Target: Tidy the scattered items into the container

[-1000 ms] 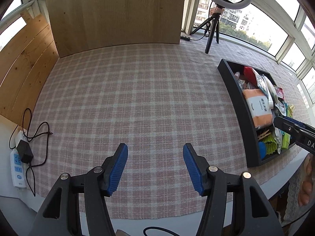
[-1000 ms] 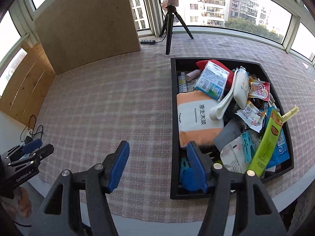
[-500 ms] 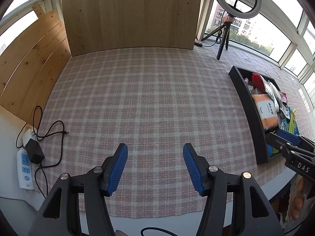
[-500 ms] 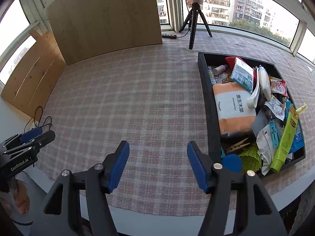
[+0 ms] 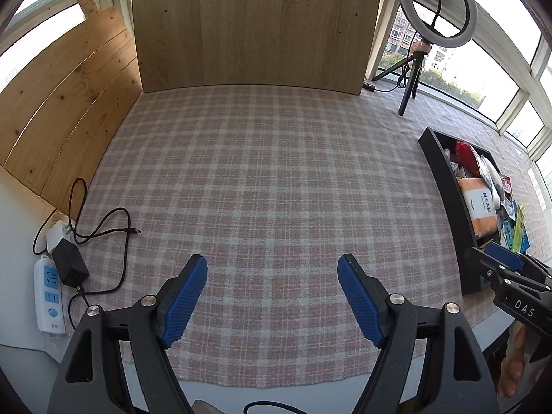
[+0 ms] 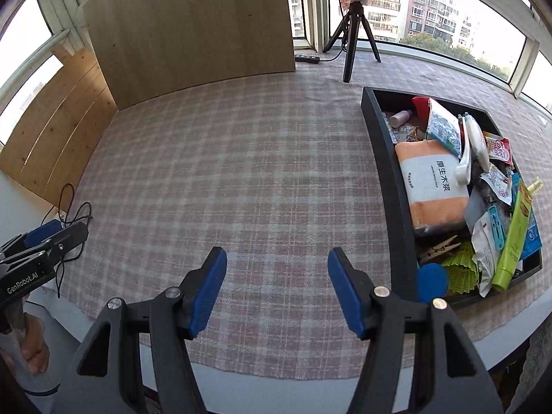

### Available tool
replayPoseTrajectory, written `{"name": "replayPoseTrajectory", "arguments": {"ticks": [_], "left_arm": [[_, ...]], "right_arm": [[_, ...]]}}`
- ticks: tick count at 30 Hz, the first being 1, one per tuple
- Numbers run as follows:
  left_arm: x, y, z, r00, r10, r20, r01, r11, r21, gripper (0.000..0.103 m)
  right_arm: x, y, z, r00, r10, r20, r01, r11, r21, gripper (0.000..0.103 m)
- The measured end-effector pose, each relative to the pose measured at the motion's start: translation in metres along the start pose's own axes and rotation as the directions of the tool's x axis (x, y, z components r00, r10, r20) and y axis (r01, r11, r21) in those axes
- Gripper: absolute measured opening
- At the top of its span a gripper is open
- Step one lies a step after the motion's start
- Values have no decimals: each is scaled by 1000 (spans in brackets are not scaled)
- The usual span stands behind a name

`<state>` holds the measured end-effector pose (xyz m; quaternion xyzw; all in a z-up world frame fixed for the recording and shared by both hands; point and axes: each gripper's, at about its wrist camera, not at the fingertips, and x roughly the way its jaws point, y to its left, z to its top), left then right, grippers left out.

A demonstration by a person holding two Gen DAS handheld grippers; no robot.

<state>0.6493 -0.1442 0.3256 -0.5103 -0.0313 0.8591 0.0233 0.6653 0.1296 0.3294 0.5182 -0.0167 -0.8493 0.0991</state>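
Pink-and-white plaid cloth (image 5: 262, 179) covers the table, and most of it lies bare. In the left wrist view, the left gripper (image 5: 272, 296), black with ribbed blue pads, hangs over the near edge of the cloth at 6 o'clock; its jaws are opening, with nothing between them. At 3 o'clock in that view sits the black rectangular tray-like container (image 5: 448, 200), full of small household items. Just below it, at 4 o'clock, the right gripper's black frame pokes into view.

In the right wrist view, the right gripper (image 6: 277, 289) also hovers over the near cloth at 6 o'clock, jaws spread well apart and holding nothing. The container (image 6: 390, 179) lies at 3 o'clock, just right of that gripper. Inside it are an orange-and-white soft tissue pack (image 6: 434, 186), a lime-green squeeze tube (image 6: 514, 245), a round blue lid (image 6: 433, 281), a wooden clothespin (image 6: 440, 246) and several snack packets heaped together.

A tall light wooden board (image 5: 255, 27) stands at 12 o'clock behind the cloth. A ring light on a black tripod (image 5: 436, 10) stands at 1 o'clock. A white power strip (image 5: 50, 293) with black cables lies off the cloth at 8 o'clock.
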Motion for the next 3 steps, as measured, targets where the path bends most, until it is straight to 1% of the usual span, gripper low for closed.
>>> {"name": "replayPoseTrajectory", "arguments": {"ticks": [3], "left_arm": [[4,3,-1,1000,6,9,-6,1000,7,76]], "right_arm": [[7,6,-1,1000,16,-6,-16,1000,9,60]]}}
